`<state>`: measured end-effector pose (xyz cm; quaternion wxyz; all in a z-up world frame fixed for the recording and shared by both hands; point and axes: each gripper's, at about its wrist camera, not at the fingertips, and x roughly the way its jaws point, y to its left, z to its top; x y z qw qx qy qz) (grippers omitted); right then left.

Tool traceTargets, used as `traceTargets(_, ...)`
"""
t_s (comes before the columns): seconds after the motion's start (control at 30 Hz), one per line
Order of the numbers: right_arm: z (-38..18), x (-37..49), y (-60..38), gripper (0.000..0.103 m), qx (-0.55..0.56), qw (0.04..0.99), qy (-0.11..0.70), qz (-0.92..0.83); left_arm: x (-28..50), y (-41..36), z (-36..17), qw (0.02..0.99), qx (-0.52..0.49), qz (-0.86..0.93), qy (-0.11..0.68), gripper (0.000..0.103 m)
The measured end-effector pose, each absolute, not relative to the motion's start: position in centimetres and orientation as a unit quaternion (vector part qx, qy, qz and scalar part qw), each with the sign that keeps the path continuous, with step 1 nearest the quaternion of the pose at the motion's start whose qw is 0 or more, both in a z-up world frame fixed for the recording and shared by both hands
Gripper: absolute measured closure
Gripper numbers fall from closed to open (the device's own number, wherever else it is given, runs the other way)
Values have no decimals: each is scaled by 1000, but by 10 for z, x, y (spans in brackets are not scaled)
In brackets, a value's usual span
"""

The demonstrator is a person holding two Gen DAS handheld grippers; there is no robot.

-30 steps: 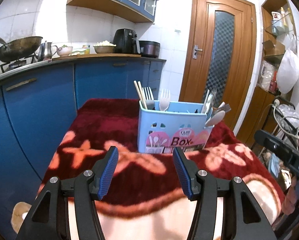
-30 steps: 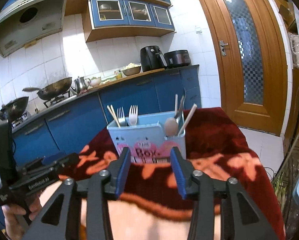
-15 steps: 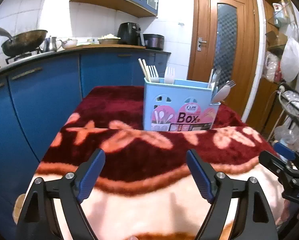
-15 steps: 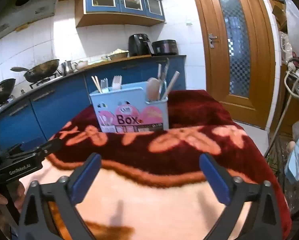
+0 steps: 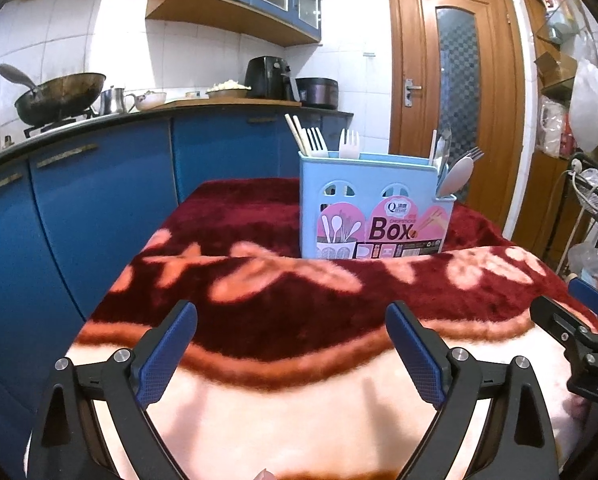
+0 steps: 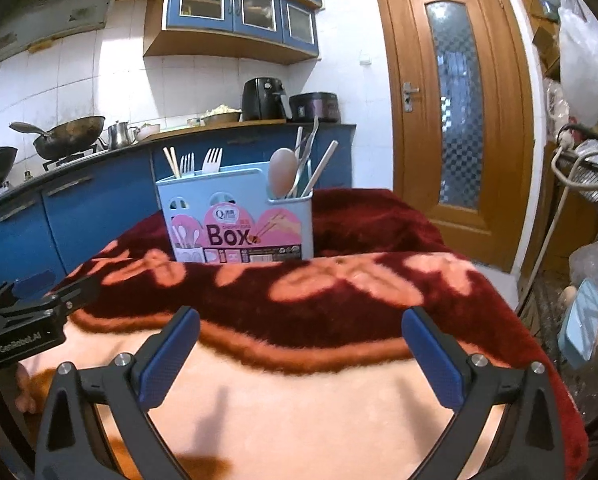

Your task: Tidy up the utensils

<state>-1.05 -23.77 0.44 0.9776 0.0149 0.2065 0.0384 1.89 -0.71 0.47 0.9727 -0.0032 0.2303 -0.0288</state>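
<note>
Left wrist view: left gripper (image 5: 291, 344) at lower centre, jaws wide, just been opening, nothing between them, only the blanket (image 5: 259, 320) under them. Blue utensil box (image 5: 373, 208) stands upright at centre right of frame on the red floral blanket, well apart from the fingertips. Chopsticks (image 5: 295, 132) and forks (image 5: 349, 142) poke up from its back left section, spoon (image 5: 457, 174) and more cutlery lean out of the right-hand section; looks sorted by type already. Part of the other gripper's body shows at right edge.

Right wrist view: right gripper (image 6: 299, 348) at lower centre, jaws spread fully, empty, just been opening. Same utensil box (image 6: 239, 216) sits centre left, label facing the camera, brown spoon (image 6: 281, 170) in the small right cup. Both tongs low, off the box, likely a release or rest pose.
</note>
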Motion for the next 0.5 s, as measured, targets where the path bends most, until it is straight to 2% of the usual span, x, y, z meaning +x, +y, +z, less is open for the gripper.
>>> traceTargets(0.5,2,-11,-240,0,17,979,198,35,18,-3,2,973,-19,-28,229,7)
